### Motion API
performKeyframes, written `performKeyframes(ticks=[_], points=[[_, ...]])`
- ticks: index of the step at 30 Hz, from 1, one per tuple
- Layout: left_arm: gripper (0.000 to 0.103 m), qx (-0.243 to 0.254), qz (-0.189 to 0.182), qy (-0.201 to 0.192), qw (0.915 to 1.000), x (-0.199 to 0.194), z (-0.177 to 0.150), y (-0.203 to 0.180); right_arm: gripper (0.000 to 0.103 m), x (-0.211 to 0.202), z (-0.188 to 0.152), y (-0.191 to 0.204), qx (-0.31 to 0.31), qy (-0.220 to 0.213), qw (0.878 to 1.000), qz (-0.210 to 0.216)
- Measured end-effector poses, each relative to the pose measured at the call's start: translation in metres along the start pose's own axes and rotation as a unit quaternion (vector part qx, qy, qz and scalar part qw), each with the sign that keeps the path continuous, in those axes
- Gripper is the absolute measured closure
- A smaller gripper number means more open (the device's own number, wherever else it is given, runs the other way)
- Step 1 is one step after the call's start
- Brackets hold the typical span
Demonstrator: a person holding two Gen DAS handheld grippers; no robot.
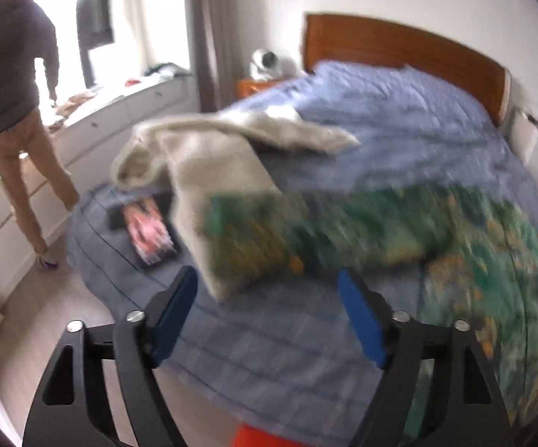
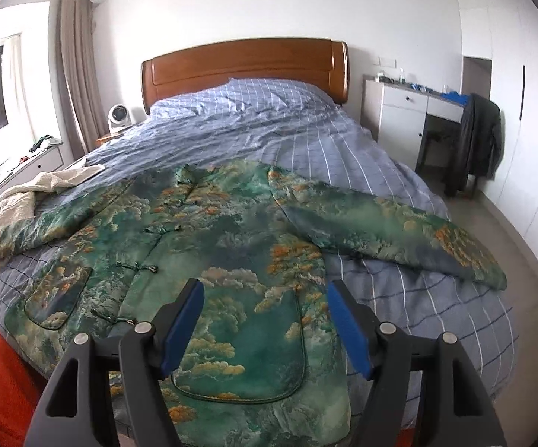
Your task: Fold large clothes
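Note:
A green patterned jacket [image 2: 231,246] with orange and white cloud print lies spread flat, front up, on the blue checked bed [image 2: 276,138], both sleeves stretched out sideways. My right gripper [image 2: 265,287] is open and empty, above the jacket's lower front by a pocket. My left gripper [image 1: 269,279] is open and empty, above the bed near the end of the jacket's sleeve [image 1: 269,238], which looks blurred. A cream garment [image 1: 209,149] lies crumpled beside that sleeve.
A person [image 1: 15,104] stands by white drawers at the window, left of the bed. A dark magazine [image 1: 149,231] lies on the bed's corner. A wooden headboard [image 2: 246,70], a small fan [image 2: 118,115], a white desk and a chair with a dark coat [image 2: 479,141] stand around.

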State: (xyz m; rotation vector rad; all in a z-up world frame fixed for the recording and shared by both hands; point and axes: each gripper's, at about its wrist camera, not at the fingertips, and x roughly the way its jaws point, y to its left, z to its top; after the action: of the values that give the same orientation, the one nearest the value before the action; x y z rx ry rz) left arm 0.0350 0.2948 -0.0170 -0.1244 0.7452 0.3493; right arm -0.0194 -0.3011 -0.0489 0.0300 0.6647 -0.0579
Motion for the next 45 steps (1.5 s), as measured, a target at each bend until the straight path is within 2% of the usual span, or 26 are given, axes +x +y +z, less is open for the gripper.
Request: performKeyframes(ticks=[4, 8, 12, 15, 16, 17, 19, 23, 25, 28, 31, 33, 38, 43, 45], points=[[0.021, 0.029, -0.09, 0.052, 0.9942, 0.01, -0.043, -0.071, 0.031, 0.007, -0.004, -0.007, 0.002, 0.027, 0.999, -0.019], [0.015, 0.041, -0.18, 0.067, 0.9806, 0.005, -0.055, -0.138, 0.02, -0.002, -0.005, -0.013, 0.005, 0.023, 0.999, -0.032], [0.011, 0.071, -0.224, 0.055, 0.9704, -0.012, -0.063, -0.194, 0.016, -0.017, -0.007, -0.016, 0.005, -0.005, 1.0, -0.015], [0.01, 0.081, -0.257, 0.055, 0.9615, -0.024, -0.063, -0.227, 0.016, -0.037, -0.008, -0.013, -0.007, -0.062, 0.998, -0.004], [0.01, 0.082, -0.265, 0.051, 0.9595, -0.027, -0.062, -0.23, 0.012, -0.043, -0.007, -0.012, -0.012, -0.08, 0.997, 0.002], [0.01, 0.081, -0.27, 0.045, 0.9585, -0.031, -0.061, -0.233, 0.001, -0.047, -0.006, -0.01, -0.017, -0.089, 0.996, 0.008], [0.01, 0.078, -0.274, 0.019, 0.9583, -0.044, -0.062, -0.241, 0.0, -0.048, -0.005, -0.003, -0.041, -0.103, 0.994, 0.018], [0.005, 0.074, -0.259, -0.036, 0.9623, -0.058, -0.067, -0.256, 0.0, -0.033, -0.009, 0.013, -0.06, -0.064, 0.996, 0.028], [0.004, 0.088, -0.256, -0.047, 0.9615, -0.066, -0.072, -0.261, 0.0, -0.03, -0.011, 0.019, -0.052, -0.051, 0.996, 0.047], [0.004, 0.117, -0.258, -0.042, 0.958, -0.067, -0.083, -0.271, 0.0, -0.026, -0.013, 0.025, -0.035, -0.028, 0.994, 0.099], [0.004, 0.143, -0.273, -0.016, 0.9513, -0.058, -0.096, -0.281, 0.0, -0.021, -0.014, 0.032, -0.035, -0.017, 0.991, 0.127], [0.004, 0.163, -0.28, 0.002, 0.9462, -0.057, -0.103, -0.289, 0.0, -0.016, -0.015, 0.041, -0.044, -0.006, 0.991, 0.124], [0.004, 0.176, -0.295, -0.004, 0.9392, -0.071, -0.108, -0.305, 0.0, -0.01, -0.017, 0.048, -0.048, 0.002, 0.992, 0.117], [0.001, 0.157, -0.28, -0.006, 0.9469, -0.075, -0.108, -0.315, 0.0, -0.007, -0.024, 0.044, -0.051, 0.015, 0.992, 0.112], [0.001, 0.163, -0.284, -0.006, 0.9448, -0.075, -0.111, -0.318, 0.0, -0.003, -0.028, 0.046, -0.056, 0.037, 0.992, 0.107]])
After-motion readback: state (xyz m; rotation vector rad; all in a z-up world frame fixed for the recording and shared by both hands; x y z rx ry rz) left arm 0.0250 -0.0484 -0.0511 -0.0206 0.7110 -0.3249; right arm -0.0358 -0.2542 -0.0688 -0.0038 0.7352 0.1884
